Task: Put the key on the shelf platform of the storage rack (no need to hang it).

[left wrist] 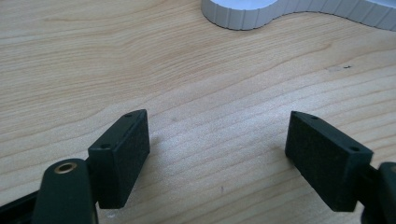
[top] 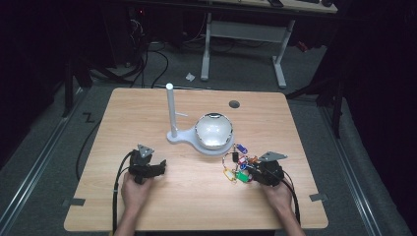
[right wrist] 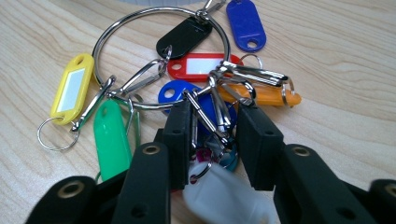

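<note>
A large metal key ring (top: 237, 163) with several coloured tags and snap clips lies flat on the wooden table (top: 196, 206), just in front of the white stand. In the right gripper view the key ring (right wrist: 201, 66) spreads out ahead, with yellow, green, red, black, blue and orange tags. My right gripper (right wrist: 215, 112) has its jaws drawn narrow around a bunch of the metal clips; a small gap still shows beside the right pad. At the table's front right, the right gripper (top: 249, 172) is held in a hand. My left gripper (top: 158, 169) rests at the front left, and in the left gripper view it (left wrist: 217, 126) is wide open over bare wood.
A white stand with an upright post (top: 170, 108) and a shiny bowl (top: 213, 130) sits in the table's middle; its ribbed base edge (left wrist: 243, 18) lies ahead of the left gripper. A cable hole (top: 234, 104) is at the back. Dark floor surrounds the table.
</note>
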The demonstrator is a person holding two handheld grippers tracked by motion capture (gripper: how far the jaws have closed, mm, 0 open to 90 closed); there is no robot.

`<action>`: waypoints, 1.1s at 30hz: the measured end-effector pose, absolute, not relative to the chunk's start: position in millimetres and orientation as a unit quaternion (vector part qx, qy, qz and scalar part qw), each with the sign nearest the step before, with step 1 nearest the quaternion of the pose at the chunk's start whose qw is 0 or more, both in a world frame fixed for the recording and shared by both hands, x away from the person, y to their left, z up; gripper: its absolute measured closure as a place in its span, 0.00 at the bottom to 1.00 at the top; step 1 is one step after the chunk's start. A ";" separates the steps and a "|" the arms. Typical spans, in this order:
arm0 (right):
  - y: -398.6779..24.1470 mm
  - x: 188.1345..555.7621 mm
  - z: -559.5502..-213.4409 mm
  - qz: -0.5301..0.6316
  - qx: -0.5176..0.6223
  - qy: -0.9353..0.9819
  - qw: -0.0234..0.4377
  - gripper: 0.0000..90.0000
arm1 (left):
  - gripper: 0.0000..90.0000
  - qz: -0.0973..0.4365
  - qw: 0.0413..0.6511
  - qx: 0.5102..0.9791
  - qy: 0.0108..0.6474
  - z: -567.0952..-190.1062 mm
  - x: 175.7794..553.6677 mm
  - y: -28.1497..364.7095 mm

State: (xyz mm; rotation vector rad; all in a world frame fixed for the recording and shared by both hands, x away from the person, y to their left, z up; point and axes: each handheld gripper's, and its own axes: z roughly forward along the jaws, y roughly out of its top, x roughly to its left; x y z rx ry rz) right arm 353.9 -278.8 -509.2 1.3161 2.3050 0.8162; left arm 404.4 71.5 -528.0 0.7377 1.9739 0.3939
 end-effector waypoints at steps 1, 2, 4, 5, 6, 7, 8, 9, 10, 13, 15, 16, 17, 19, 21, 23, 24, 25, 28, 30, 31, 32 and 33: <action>-278.2 353.3 -509.0 0.288 0.463 0.818 0.183 0.75 | 0.25 0.162 0.478 0.302 0.808 -528.0 404.4 71.6; -278.0 352.5 -509.1 0.290 0.462 0.818 0.184 0.76 | 0.25 0.161 0.479 0.303 0.808 -528.0 404.3 71.6; -278.3 352.5 -509.2 0.292 0.461 0.817 0.184 0.76 | 0.25 0.161 0.479 0.303 0.808 -528.0 404.3 71.6; -278.6 352.1 -508.9 0.294 0.462 0.817 0.182 0.77 | 0.25 0.161 0.479 0.303 0.808 -528.0 404.3 71.6; -278.9 351.8 -508.6 0.295 0.462 0.817 0.181 0.77 | 0.25 0.161 0.479 0.303 0.808 -528.0 404.3 71.6; -280.6 350.5 -505.8 0.301 0.460 0.815 0.185 0.83 | 0.25 0.161 0.478 0.302 0.809 -527.9 404.3 71.5; -280.8 350.8 -506.0 0.299 0.460 0.816 0.184 0.83 | 0.25 0.161 0.478 0.302 0.809 -527.9 404.3 71.5; -280.8 350.8 -506.0 0.299 0.460 0.816 0.184 0.83 | 0.25 0.161 0.479 0.303 0.808 -528.0 404.2 71.6; -280.9 350.7 -507.3 0.295 0.461 0.817 0.182 0.83 | 0.25 0.161 0.478 0.302 0.809 -528.0 404.3 71.5; -282.2 349.7 -507.9 0.300 0.459 0.816 0.180 0.83 | 0.25 0.160 0.478 0.301 0.809 -527.9 404.3 71.5; -281.7 348.4 -508.0 0.303 0.460 0.814 0.183 0.84 | 0.25 0.161 0.478 0.302 0.809 -527.9 404.3 71.6; -281.6 348.1 -507.7 0.305 0.460 0.814 0.184 0.84 | 0.25 0.161 0.478 0.302 0.809 -528.0 404.3 71.6; -281.6 347.7 -507.2 0.306 0.459 0.813 0.185 0.85 | 0.25 0.161 0.479 0.303 0.808 -528.0 404.3 71.6; -282.5 346.3 -504.3 0.310 0.454 0.813 0.189 0.87 | 0.25 0.161 0.479 0.303 0.808 -528.0 404.3 71.7; -284.5 344.9 -500.9 0.318 0.453 0.811 0.191 0.87 | 0.25 0.161 0.479 0.302 0.809 -527.9 404.3 71.5; -286.7 342.8 -497.2 0.327 0.455 0.806 0.191 0.87 | 0.25 0.161 0.479 0.303 0.808 -528.0 404.3 71.6; -288.0 341.8 -495.1 0.330 0.455 0.804 0.192 0.89 | 0.25 0.161 0.479 0.303 0.808 -528.1 404.3 71.7; -289.0 340.9 -493.3 0.335 0.455 0.802 0.194 0.89 | 0.25 0.161 0.479 0.302 0.809 -528.0 404.3 71.5; -291.9 339.4 -488.5 0.346 0.458 0.796 0.195 0.90 | 0.25 0.161 0.479 0.303 0.808 -528.0 404.3 71.6; -294.0 339.4 -484.9 0.352 0.455 0.794 0.197 0.90 | 0.25 0.161 0.479 0.303 0.808 -528.1 404.3 71.6; -294.6 339.2 -483.4 0.354 0.454 0.794 0.198 0.90 | 0.25 0.161 0.479 0.303 0.808 -528.0 404.3 71.6; -295.9 338.8 -480.7 0.357 0.452 0.792 0.200 0.90 | 0.25 0.161 0.479 0.303 0.808 -528.0 404.3 71.6; -297.1 338.1 -478.7 0.362 0.456 0.789 0.198 0.90 | 0.25 0.161 0.479 0.303 0.808 -528.0 404.3 71.6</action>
